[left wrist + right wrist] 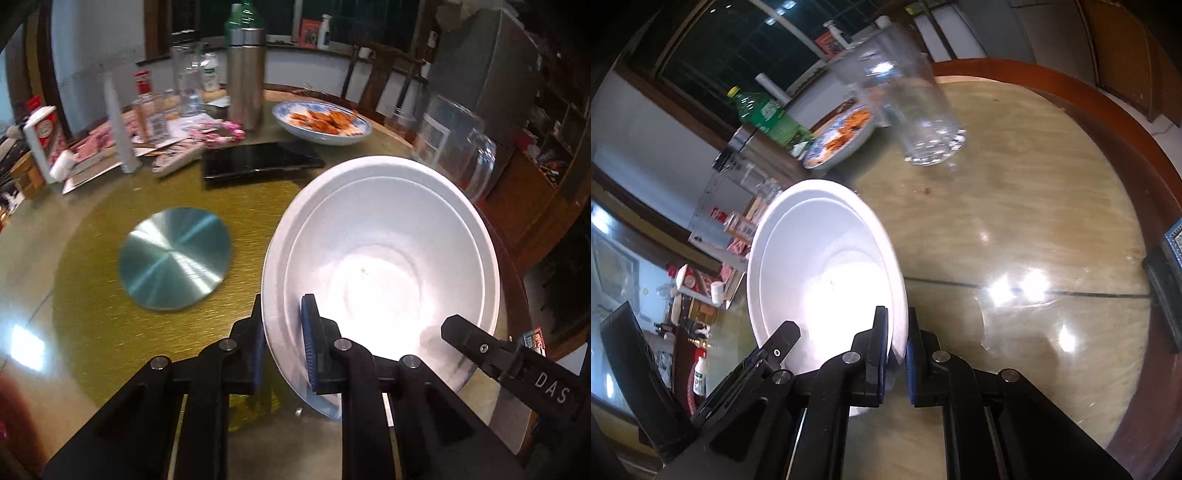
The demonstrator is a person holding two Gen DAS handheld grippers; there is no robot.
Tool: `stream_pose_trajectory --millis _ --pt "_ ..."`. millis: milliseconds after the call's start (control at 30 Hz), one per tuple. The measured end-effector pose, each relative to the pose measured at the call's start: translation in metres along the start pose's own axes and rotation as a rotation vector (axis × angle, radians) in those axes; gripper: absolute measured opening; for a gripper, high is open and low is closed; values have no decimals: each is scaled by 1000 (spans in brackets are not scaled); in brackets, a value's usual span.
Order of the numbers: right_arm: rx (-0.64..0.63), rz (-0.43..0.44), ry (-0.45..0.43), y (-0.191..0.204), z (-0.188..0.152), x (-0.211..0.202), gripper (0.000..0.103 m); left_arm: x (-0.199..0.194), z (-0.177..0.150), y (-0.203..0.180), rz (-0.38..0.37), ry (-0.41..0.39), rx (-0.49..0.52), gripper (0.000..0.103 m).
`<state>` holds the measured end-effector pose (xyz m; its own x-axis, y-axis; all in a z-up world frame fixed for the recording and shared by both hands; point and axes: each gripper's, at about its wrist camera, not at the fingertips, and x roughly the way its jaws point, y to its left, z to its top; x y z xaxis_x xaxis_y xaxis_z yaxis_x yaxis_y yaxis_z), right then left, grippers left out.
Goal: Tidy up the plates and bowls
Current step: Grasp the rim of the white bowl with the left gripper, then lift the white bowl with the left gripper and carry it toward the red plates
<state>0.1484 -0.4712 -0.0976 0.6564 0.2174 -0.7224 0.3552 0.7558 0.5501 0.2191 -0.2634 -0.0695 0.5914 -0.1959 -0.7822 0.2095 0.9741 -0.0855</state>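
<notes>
Home dining room, lived-in. Round wooden worktop point(1052, 206) with glass turntable, metal hub disc point(174, 257) at centre left. Blue-patterned plate of fried food point(322, 122) at upper middle; steel thermos point(245, 75) and green bottle point(768, 116) near it. Clear glass jars, packets, boxes cluttered at upper left. Wooden chair backs point(384, 74) behind worktop, dark windows above, wooden shelving point(554, 122) with odds and ends at right edge.
</notes>
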Motion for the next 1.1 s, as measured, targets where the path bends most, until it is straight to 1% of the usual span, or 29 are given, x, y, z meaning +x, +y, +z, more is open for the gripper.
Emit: stream_pose_trajectory --millis 67,167,367,500,667,767,1100 --pt "-17 25 6 12 -7 1 8 -9 -3 16 8 -16 -20 15" --pt "-50 62 10 32 -19 4 7 -21 -12 46 40 -45 -54 15" --pt "-137 95 36 80 -48 23 7 -28 -23 98 94 -47 -138 15" --pt "-191 103 61 101 -66 37 8 -29 -28 118 114 -47 -177 14" --pt "-232 97 55 110 -76 39 8 -33 -32 121 99 -62 -180 14" --pt "-238 92 52 109 -76 40 8 -35 -33 119 111 -79 -167 14" --pt "-249 90 62 110 -78 48 8 -31 -34 126 101 -68 -172 14"
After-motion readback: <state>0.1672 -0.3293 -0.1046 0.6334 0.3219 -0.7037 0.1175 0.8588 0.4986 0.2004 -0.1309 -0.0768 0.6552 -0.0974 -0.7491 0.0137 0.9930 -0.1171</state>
